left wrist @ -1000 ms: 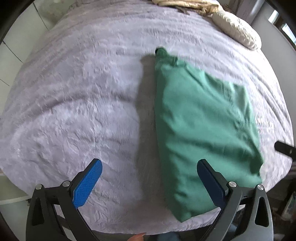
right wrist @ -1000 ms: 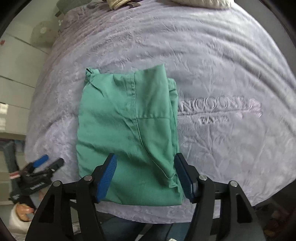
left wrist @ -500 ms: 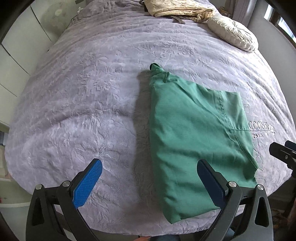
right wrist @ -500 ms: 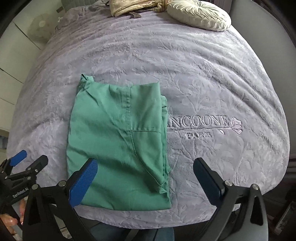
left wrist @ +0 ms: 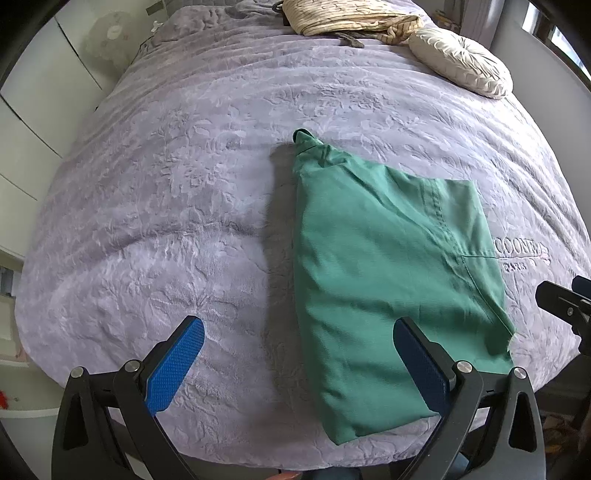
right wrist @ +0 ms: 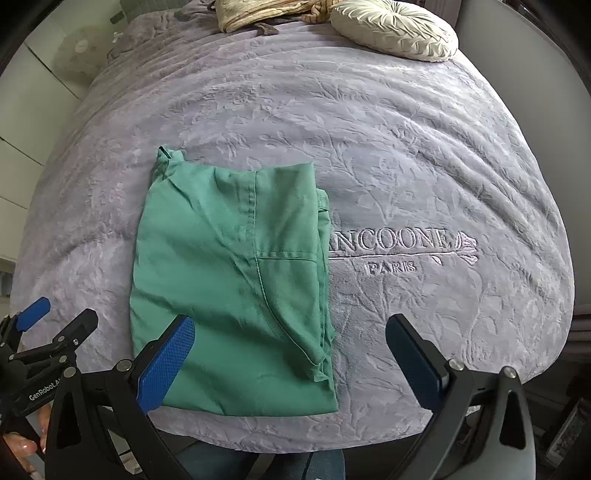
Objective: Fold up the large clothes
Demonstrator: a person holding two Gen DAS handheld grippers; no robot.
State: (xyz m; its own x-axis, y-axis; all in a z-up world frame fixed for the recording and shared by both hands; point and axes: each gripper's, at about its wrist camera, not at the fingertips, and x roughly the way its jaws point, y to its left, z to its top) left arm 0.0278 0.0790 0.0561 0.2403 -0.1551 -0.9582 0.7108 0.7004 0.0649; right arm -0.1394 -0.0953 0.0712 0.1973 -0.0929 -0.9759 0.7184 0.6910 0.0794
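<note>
green cotton, folded into a compact oblong: the garment [right wrist: 229, 280] lies flat on the lavender bedspread [right wrist: 406, 155], near the bed's front edge, just left of the embroidered lettering [right wrist: 402, 245] and partly covering its first letters. long axis running from the near edge away toward the headboard, tilted a little; narrow bunched tip [left wrist: 304, 138] pointing away, toward the cream cushion [right wrist: 391, 31] and striped cloth [left wrist: 347, 18] far up the bed. broad end nearest the edge. stacked layer edges showing along the right side, smooth fold along the left.

left gripper [left wrist: 295, 365] hanging over the front edge, fingers spread wide, nothing between them but bedspread and the garment's left fold; right finger [left wrist: 421, 365] overlapping the green cloth in view, left finger [left wrist: 175, 365] over bare bedspread. no contact visible.

right gripper [right wrist: 290, 363] likewise spread to its widest, empty, straddling the garment's near right corner: left finger [right wrist: 166, 363] over the cloth, right finger [right wrist: 415, 363] over bare bedspread.

garment between the two grippers and just ahead of both, broad end closest. neither clearly nearer. probably either done or one more fold due across the long axis, near end carried toward the tip; for that, each gripper well placed for one near corner.
</note>
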